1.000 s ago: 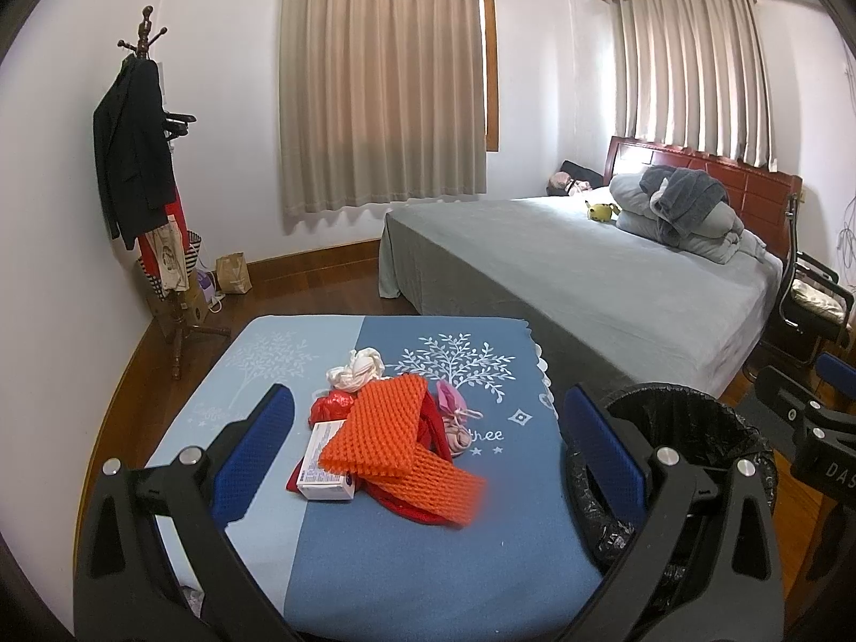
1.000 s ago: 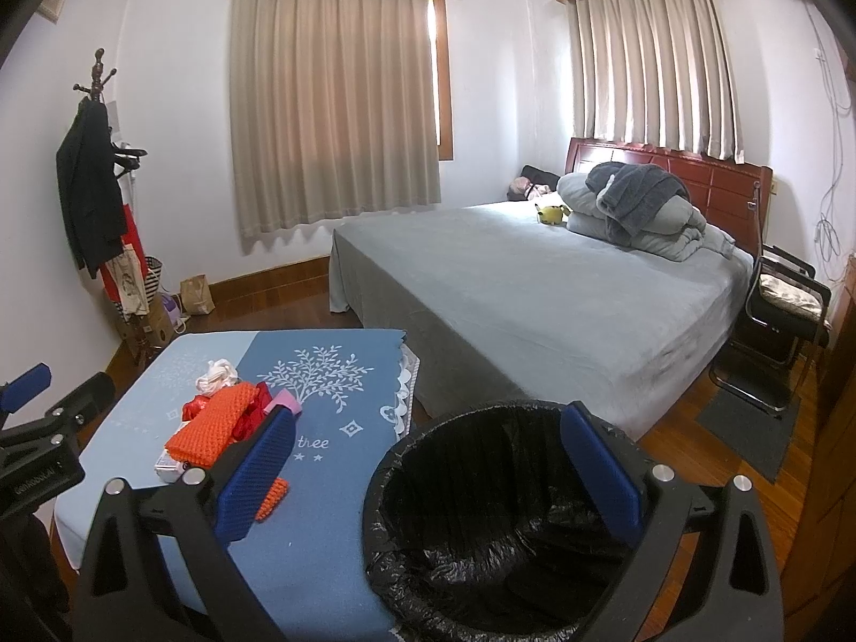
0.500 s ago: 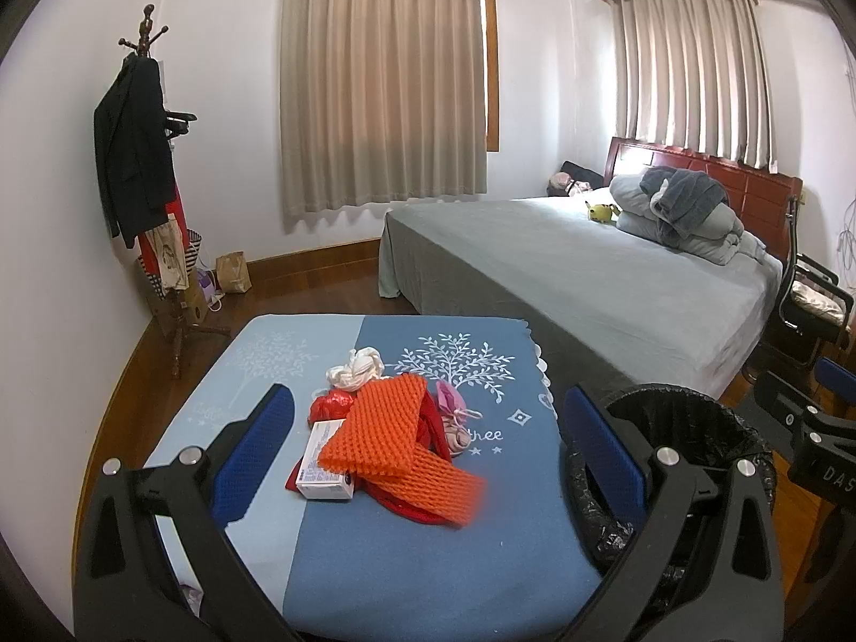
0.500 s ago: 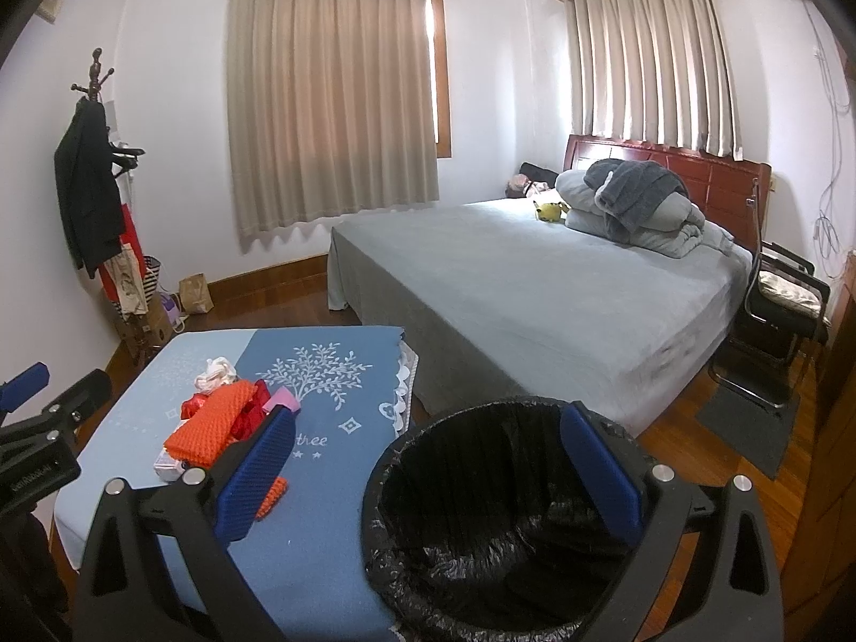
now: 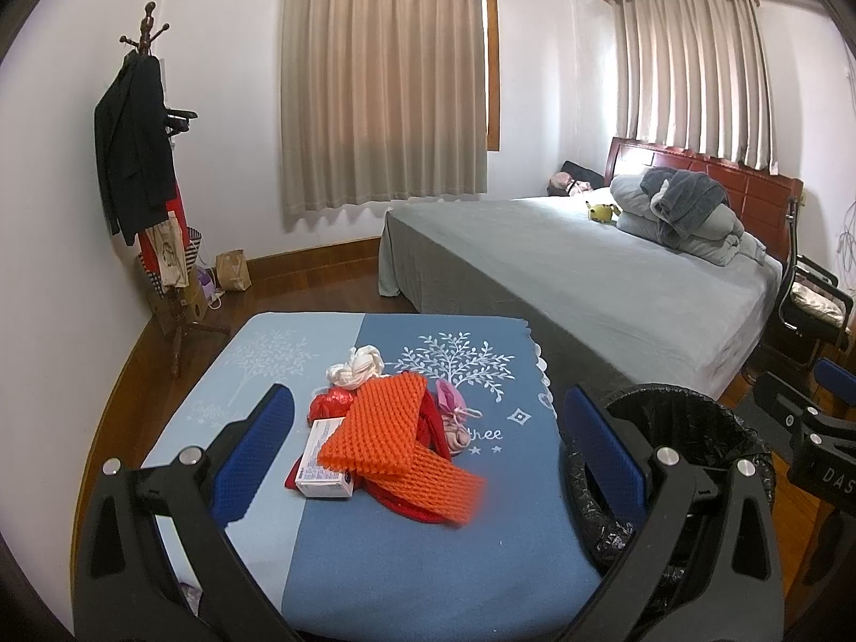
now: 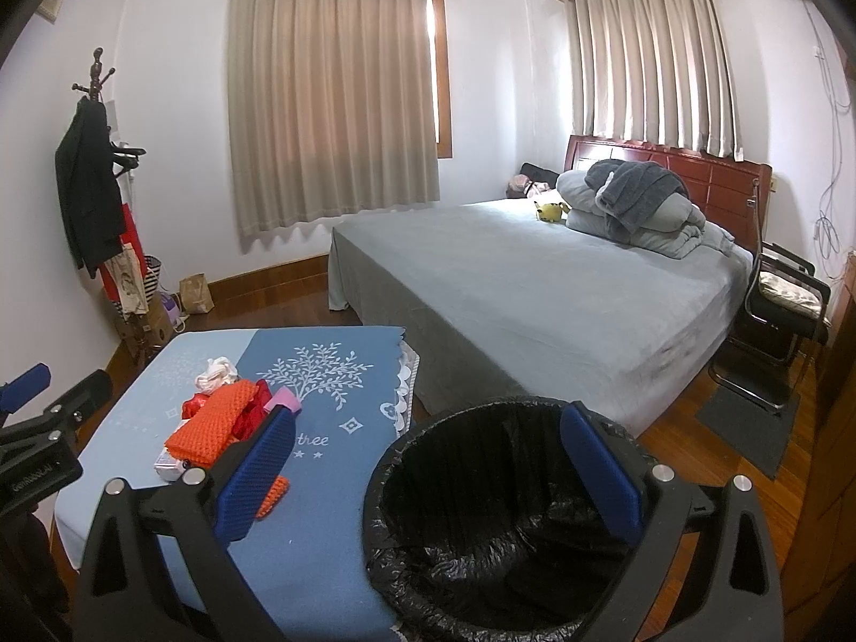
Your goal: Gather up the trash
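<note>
A pile of trash lies on the blue-clothed table point(image 5: 374, 556): an orange foam net point(image 5: 390, 428), a small white box point(image 5: 323, 465), red plastic wrap point(image 5: 329, 404), a white crumpled wad point(image 5: 358, 369) and a pink wad point(image 5: 452, 412). A bin lined with a black bag point(image 6: 508, 513) stands right of the table; its rim shows in the left wrist view point(image 5: 690, 417). My left gripper point(image 5: 428, 444) is open and empty, held above the pile. My right gripper point(image 6: 428, 460) is open and empty above the bin. The pile also shows in the right wrist view point(image 6: 214, 422).
A large bed with a grey cover point(image 5: 588, 267) stands beyond the table, folded bedding point(image 5: 679, 214) at its head. A coat stand point(image 5: 144, 171) with bags is at the left wall. A black chair point(image 6: 781, 310) stands at the right.
Both views have shifted only slightly; the right gripper has edged a little nearer the bin. The trash has not moved.
</note>
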Tool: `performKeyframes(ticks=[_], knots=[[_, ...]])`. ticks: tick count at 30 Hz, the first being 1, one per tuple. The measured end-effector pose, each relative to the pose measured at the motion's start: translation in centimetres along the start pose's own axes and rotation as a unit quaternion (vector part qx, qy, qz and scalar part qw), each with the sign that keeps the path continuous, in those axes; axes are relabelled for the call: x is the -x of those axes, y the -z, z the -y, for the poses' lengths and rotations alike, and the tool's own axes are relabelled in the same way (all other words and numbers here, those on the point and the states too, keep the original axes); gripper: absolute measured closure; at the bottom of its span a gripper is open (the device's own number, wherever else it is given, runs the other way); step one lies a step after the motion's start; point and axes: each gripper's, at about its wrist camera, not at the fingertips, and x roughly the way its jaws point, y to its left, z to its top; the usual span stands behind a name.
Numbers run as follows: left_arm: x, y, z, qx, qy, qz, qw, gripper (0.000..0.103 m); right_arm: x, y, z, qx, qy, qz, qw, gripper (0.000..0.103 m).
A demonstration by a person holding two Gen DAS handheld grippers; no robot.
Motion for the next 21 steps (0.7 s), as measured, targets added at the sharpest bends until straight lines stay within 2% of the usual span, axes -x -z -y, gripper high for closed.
performKeyframes(ticks=[15,21], knots=[[-0.1,0.2,0.1,0.002,0.0,-0.003,1.0,0.005,-0.1,0.1,-0.1,0.0,-0.001,-0.001,1.0,0.006],[-0.4,0.7,0.2,0.005,-0.001,-0.007,1.0,0.005,-0.8,1.2,-0.9,0.001,-0.003,-0.004,1.0,0.006]])
